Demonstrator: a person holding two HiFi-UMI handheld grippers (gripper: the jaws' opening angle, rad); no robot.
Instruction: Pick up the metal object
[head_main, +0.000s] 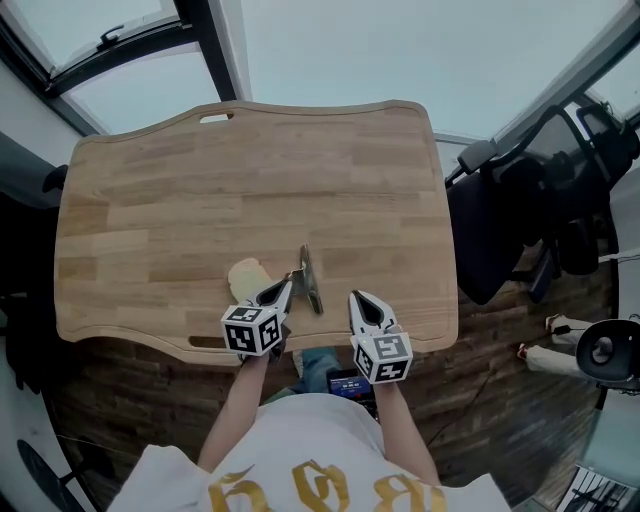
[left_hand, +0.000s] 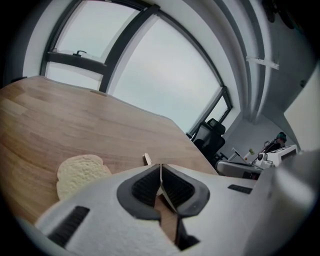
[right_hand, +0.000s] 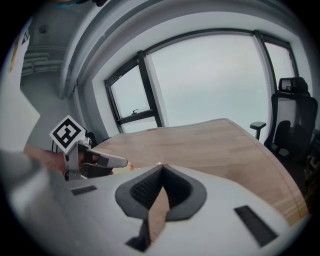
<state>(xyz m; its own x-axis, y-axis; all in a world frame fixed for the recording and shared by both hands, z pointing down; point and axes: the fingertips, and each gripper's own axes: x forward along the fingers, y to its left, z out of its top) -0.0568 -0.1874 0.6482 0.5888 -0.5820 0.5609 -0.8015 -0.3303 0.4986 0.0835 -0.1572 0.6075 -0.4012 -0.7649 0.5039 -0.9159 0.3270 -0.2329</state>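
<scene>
Metal object (head_main: 310, 280), a thin flat blade, sits pinched edge-on in the left claw (head_main: 287, 286) close to the near edge of the bench (head_main: 250, 180), directly ahead of the person working the rig. The left gripper view shows that claw clenched on the blade, its ribbed pads pressed to either face. The right claw (head_main: 356, 296), just to the right and apart from the blade, is clenched too, with nothing between its pads. Whether the blade has cleared the wood cannot be told. The lift appears to be the step in hand. Done well, it likely means a straight, level rise with the squeeze kept firm, since so thin a piece could pivot or slip out. A slice of bread (head_main: 246, 277) lies just left of the left claw, near enough to be brushed by a sideways swing; nothing else crowds the wood. Beyond the far edge, windows (head_main: 330, 50) fill the background, and a black office chair (head_main: 495, 225) stands off the bench's right end, well clear.
</scene>
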